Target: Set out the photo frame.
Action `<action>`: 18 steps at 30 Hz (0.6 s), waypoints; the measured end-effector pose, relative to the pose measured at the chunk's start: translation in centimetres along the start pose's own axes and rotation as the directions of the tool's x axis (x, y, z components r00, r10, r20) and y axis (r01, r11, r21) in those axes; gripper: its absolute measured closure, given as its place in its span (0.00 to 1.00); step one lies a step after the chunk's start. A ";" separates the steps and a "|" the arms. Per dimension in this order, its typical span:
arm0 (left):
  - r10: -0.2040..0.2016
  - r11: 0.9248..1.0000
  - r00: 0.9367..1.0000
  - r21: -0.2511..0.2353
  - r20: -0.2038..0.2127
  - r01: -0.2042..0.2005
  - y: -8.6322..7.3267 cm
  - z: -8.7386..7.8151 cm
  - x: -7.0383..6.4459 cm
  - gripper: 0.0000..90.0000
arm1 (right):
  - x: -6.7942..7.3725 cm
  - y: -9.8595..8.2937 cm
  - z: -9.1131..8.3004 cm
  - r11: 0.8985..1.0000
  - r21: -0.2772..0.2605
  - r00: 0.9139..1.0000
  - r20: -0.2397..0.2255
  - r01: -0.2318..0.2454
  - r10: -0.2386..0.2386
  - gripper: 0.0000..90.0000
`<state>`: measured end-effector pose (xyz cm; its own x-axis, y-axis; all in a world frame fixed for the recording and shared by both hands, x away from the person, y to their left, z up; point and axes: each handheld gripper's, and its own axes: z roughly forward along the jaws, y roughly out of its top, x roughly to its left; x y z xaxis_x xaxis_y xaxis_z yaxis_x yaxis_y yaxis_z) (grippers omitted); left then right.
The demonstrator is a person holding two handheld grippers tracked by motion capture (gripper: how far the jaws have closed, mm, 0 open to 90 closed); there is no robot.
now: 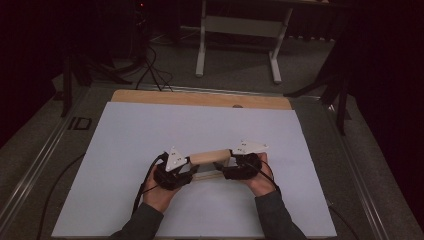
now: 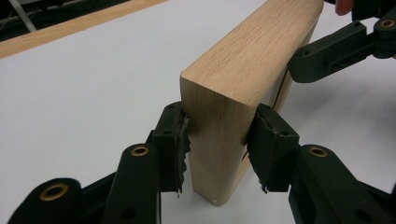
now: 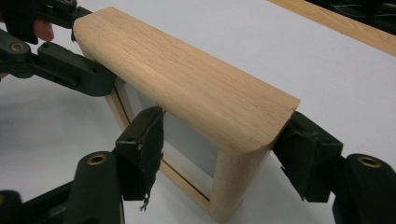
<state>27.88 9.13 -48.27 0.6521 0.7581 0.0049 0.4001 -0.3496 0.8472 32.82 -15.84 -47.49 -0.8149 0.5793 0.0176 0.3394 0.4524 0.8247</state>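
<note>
Wooden frame (image 3: 187,88): pale oak, fine brown streaked grain; inner panel grey-white.
Left gripper (image 2: 217,154): black jaws, brass-coloured rivets; light grey three-cornered plate with dark dots.
Right gripper (image 3: 219,154): black jaws, brass-coloured rivets; light grey plate.
Table sheet (image 1: 150,130): plain pale lilac-white.
Table edge (image 1: 200,98): light tan wood.
Sleeves (image 1: 272,217): dark grey.
Floor (image 1: 235,75): dull grey.

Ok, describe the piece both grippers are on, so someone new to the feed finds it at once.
Start from the white sheet covering the wooden table, then go to its near middle, where the two hands meet. Between the left gripper and the right gripper stands a pale oak frame, each end clamped in jaws. It is the sheet's one light wooden piece, open through its middle.
</note>
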 end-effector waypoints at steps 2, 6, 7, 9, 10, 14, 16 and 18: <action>0.002 1.000 1.000 0.001 0.000 -0.002 0.0 0.0 0.1 0.65 | 0.0 0.0 0.1 1.000 -0.002 1.000 0.000 0.000 0.000 0.38; 0.009 1.000 1.000 0.003 0.000 -0.009 0.1 0.1 0.6 0.65 | 0.1 0.2 0.4 1.000 -0.007 1.000 0.007 -0.008 0.008 0.39; 0.012 1.000 1.000 0.002 0.000 -0.012 0.1 0.1 0.7 0.65 | 0.1 0.2 0.4 1.000 -0.008 1.000 0.008 -0.011 0.011 0.39; 0.018 1.000 1.000 0.001 -0.001 -0.018 0.1 0.1 0.9 0.65 | 0.2 0.3 0.5 1.000 -0.009 1.000 0.014 -0.011 0.011 0.39; 0.020 1.000 1.000 0.000 -0.001 -0.020 0.1 0.2 1.0 0.65 | 0.2 0.3 0.6 1.000 -0.009 1.000 0.017 -0.014 0.014 0.40; 0.026 1.000 1.000 -0.002 -0.007 -0.026 0.1 0.3 1.4 0.64 | 0.2 0.5 0.8 1.000 -0.012 0.999 0.029 -0.018 0.018 0.40; 0.029 1.000 1.000 -0.005 -0.011 -0.029 0.1 0.4 1.6 0.64 | 0.3 0.6 1.0 1.000 -0.010 0.999 0.036 -0.020 0.021 0.40; 0.026 1.000 1.000 -0.008 -0.011 -0.026 0.2 0.5 1.8 0.63 | 0.2 0.6 1.1 1.000 -0.010 0.999 0.039 -0.021 0.022 0.41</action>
<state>29.44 10.11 -48.40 0.6548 0.7551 0.0330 0.3778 -0.3649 0.8510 33.38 -14.67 -47.59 -0.7882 0.6153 0.0133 0.3522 0.4333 0.8296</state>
